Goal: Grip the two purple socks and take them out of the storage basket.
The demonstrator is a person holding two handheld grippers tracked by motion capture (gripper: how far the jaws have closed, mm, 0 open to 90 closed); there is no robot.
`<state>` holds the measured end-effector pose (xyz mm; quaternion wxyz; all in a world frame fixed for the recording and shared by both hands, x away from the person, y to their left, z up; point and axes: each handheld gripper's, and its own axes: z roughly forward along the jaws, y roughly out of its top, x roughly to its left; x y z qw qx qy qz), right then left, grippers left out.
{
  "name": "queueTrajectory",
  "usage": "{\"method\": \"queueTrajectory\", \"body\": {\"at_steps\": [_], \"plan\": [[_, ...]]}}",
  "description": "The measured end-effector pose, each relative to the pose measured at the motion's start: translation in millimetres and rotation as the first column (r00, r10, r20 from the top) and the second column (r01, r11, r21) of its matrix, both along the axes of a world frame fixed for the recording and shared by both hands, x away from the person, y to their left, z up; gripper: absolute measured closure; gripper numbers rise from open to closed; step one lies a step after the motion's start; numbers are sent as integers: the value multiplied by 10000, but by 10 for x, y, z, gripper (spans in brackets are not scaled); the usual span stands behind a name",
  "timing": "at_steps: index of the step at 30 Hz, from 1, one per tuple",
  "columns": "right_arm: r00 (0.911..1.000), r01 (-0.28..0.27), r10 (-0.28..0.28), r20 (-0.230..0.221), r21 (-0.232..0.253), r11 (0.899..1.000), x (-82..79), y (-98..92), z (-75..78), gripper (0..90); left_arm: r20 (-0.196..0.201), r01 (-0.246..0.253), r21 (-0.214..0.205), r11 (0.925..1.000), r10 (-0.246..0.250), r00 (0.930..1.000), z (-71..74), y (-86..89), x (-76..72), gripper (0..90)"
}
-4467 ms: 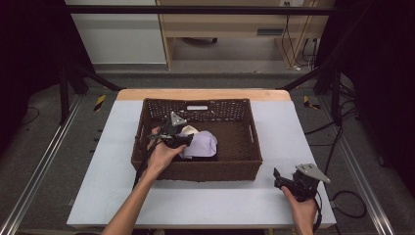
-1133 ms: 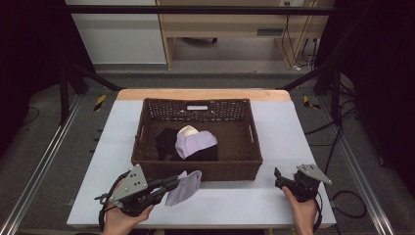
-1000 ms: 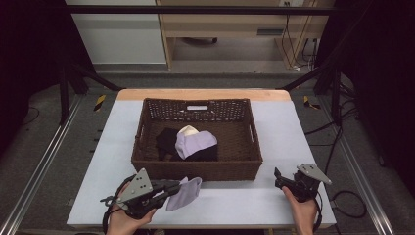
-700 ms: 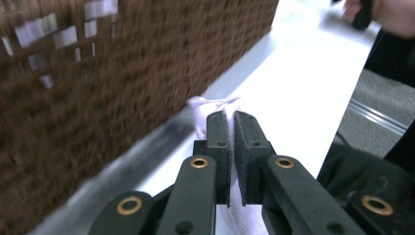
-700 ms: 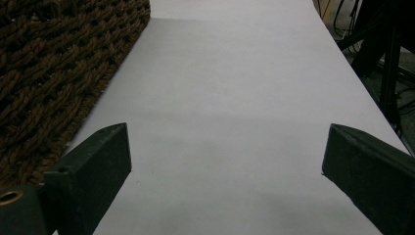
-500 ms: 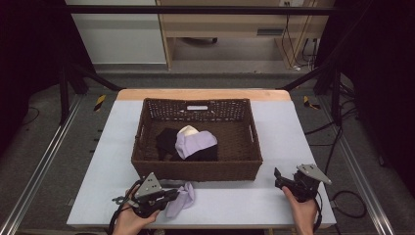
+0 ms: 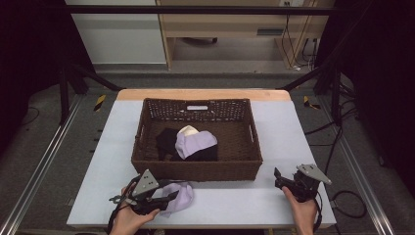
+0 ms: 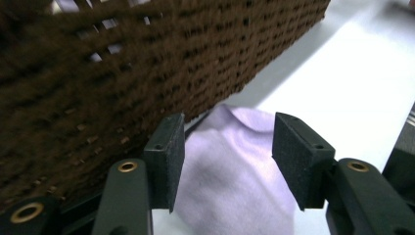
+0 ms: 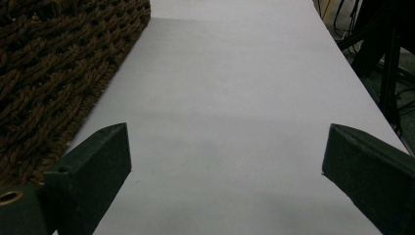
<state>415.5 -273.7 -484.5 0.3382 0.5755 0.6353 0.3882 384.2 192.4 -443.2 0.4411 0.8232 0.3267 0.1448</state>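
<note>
Between left gripper (image 8: 225,166) jaws: lilac cloth (image 8: 235,181).

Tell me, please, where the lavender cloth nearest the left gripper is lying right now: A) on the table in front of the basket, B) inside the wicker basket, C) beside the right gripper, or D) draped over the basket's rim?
A: the lavender cloth lies on the white table just outside the wicker basket, between the open jaws of the left gripper.
</note>
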Motion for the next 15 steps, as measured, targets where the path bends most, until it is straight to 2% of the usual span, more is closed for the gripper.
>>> {"method": "queueTrajectory", "body": {"at_steps": [5, 6, 9, 11, 15], "plan": [[10000, 5, -5, -24, 5, 10000, 2, -2, -1, 46, 333, -63, -312, 9995, 74, 9994, 135, 31, -27, 462], [10000, 3, -3, -19, 16, 10000, 1, -1, 0, 46, 498, -139, -484, 9987, 163, 9986, 211, 55, -34, 465], [10000, 51, -51, 14, 16, 10000, -2, 2, 0, 46, 693, -356, -773, 9964, 410, 9968, 303, 103, -29, 465], [10000, 61, -61, 1, 42, 10000, -1, -1, 1, 46, 751, -425, -842, 9955, 489, 9960, 330, 119, -24, 468], [10000, 63, -62, -41, 124, 9999, 4, -9, 0, 44, 1065, -578, -1086, 9924, 694, 9919, 480, 158, 14, 475]]}}
